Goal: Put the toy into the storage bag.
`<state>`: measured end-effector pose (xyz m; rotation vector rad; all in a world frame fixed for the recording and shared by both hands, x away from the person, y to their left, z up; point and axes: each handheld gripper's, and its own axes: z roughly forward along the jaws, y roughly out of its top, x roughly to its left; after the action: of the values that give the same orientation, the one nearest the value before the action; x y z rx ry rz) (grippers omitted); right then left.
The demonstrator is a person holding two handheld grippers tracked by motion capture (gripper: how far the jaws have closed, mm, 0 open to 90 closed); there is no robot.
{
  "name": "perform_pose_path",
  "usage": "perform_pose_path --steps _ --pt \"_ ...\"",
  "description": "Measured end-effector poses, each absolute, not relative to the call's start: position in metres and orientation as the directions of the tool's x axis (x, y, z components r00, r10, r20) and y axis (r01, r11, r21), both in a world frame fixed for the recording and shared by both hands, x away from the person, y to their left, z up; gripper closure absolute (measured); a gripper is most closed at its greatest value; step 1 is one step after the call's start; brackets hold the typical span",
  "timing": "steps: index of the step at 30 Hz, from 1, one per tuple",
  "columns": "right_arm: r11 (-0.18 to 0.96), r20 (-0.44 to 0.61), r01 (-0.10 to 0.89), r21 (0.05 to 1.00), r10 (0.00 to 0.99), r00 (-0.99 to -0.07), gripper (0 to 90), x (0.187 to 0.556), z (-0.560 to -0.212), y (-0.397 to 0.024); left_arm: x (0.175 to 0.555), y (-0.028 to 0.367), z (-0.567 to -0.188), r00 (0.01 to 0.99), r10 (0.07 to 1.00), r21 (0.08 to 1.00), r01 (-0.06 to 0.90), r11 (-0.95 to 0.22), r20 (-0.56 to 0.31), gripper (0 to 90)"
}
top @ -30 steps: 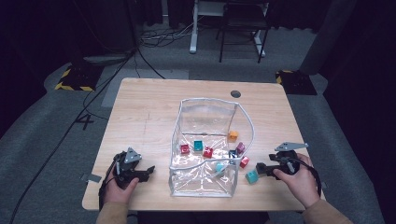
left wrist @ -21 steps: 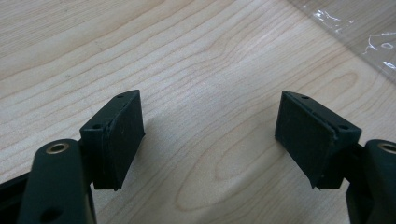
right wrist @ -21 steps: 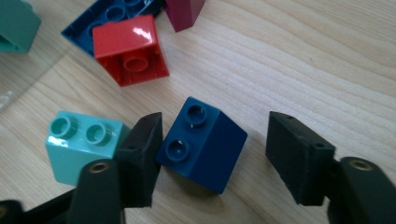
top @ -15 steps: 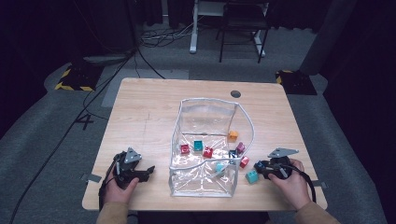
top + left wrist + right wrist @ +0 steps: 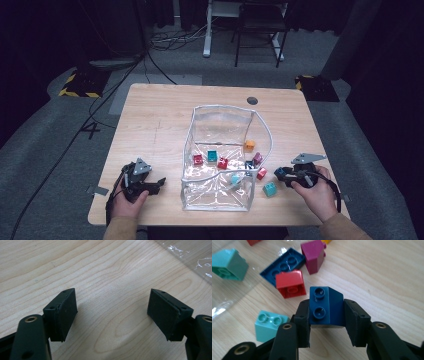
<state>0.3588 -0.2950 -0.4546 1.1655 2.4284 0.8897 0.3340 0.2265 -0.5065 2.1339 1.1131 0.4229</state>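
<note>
Underneath, a pale wooden table point(image 5: 160, 120) stands on grey carpet point(image 5: 45, 125).

both grippers are black. the left gripper point(image 5: 159, 184) carries a grey three-cornered plate on top, and a black cable trails from it past the wrist. the right gripper point(image 5: 278, 174) has the same grey plate and a dark cable looping by the hand. each jaw is a flat, square black pad with small screws along its edge, and brass-coloured eyelets sit in the arms behind. tan sleeves cover both forearms.
</note>
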Motion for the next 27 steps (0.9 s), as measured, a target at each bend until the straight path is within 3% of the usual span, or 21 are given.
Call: perform_pose_path --steps 27 --pt "0.403 -0.007 0.464 0.789 0.761 -0.648 59.2 0.362 -0.359 -0.292 0.334 0.226 -0.507 0.58 0.814 0.701 0.591 -0.398 -0.026 24.1"
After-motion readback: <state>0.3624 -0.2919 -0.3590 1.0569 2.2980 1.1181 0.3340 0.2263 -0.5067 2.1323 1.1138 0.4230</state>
